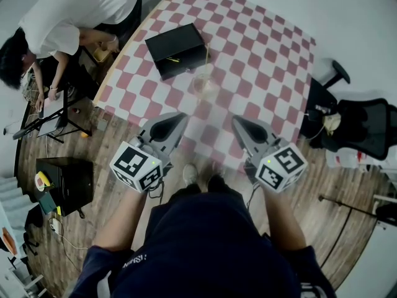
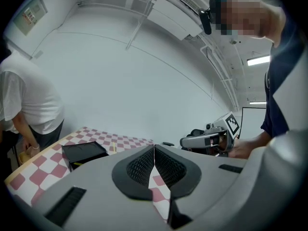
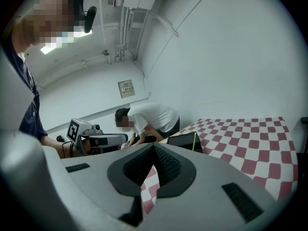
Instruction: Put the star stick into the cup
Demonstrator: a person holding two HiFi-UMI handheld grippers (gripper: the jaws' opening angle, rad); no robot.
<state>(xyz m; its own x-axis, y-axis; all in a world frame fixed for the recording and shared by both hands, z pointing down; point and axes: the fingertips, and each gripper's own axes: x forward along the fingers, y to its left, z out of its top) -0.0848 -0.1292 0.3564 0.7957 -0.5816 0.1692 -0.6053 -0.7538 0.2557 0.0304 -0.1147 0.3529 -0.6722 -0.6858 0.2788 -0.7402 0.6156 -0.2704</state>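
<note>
Left gripper and right gripper both closed tight, empty; clear cup ahead between them, left marginally nearer; thin yellow star stick upright at the cup, seemingly already inside.

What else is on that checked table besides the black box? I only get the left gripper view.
Observer: A clear cup, just beside the box, nearer to us.
Visitor: Is the right gripper holding something?
Observer: No. The right gripper has its jaws together, with nothing between them.
Visitor: Anything elsewhere?
Observer: A black case sits on the wood floor, at our left.
</note>
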